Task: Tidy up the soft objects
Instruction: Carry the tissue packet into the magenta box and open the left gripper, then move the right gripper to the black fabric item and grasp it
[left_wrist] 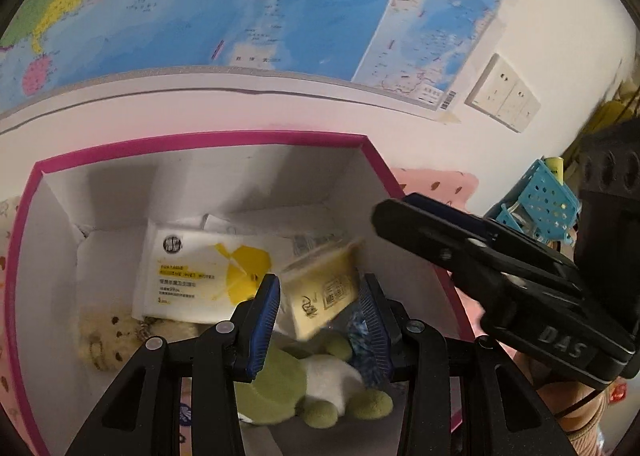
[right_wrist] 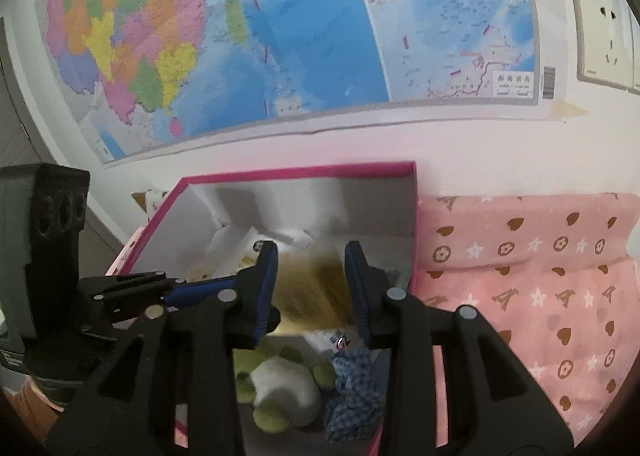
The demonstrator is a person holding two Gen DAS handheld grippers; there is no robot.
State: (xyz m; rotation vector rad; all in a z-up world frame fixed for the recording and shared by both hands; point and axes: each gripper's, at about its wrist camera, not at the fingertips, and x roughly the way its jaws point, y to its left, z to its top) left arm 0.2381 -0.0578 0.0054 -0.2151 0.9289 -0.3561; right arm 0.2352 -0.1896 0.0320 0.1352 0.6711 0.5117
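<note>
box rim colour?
Magenta pink rim on a box with white inside walls; clearest in the right wrist view.

Hot-pink rim on a box (right_wrist: pixel 304 171) that's white inside, green-and-white plush (right_wrist: pixel 280 388), blue gingham cloth (right_wrist: pixel 352 396), yellow-and-white wipes pack (left_wrist: pixel 200 276), pink blanket (right_wrist: pixel 528 280) with brown hearts and white stars.

Left gripper (left_wrist: pixel 323 330) jaws apart; right gripper (right_wrist: pixel 311 292) jaws apart.
</note>
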